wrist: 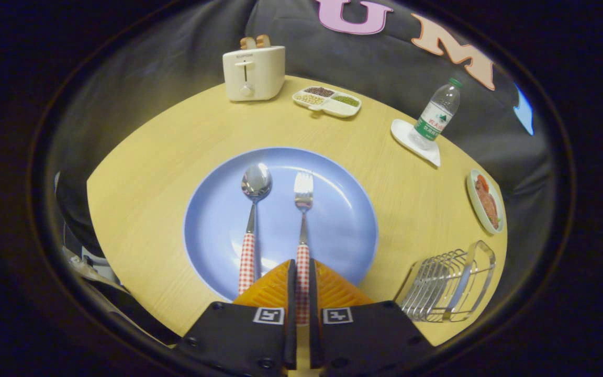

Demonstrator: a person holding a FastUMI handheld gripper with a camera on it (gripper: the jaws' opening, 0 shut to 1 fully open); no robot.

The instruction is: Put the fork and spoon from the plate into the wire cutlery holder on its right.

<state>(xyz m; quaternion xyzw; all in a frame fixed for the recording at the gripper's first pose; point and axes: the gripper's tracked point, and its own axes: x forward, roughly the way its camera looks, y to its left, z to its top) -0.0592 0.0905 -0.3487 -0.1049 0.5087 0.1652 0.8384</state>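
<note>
A blue plate [343, 220] lies on the round wooden table straight ahead of the fingers. On it rest a spoon [252, 209] and, to its right, a fork [303, 209], both with red-and-white checked handles pointing toward me. My gripper [302, 272] is shut on the fork's handle, which runs between the two fingers; the fork's tines still lie flat on the plate. The spoon's handle passes just left of the left finger. The wire cutlery holder [450, 285] stands on the table to the right of the plate and of the fingers.
Beyond the plate stand a white toaster [253, 73] with bread in it and a divided dish of beans [326, 100]. A water bottle [436, 116] stands on a white coaster at the far right. A small dish of red food [486, 201] sits near the table's right edge.
</note>
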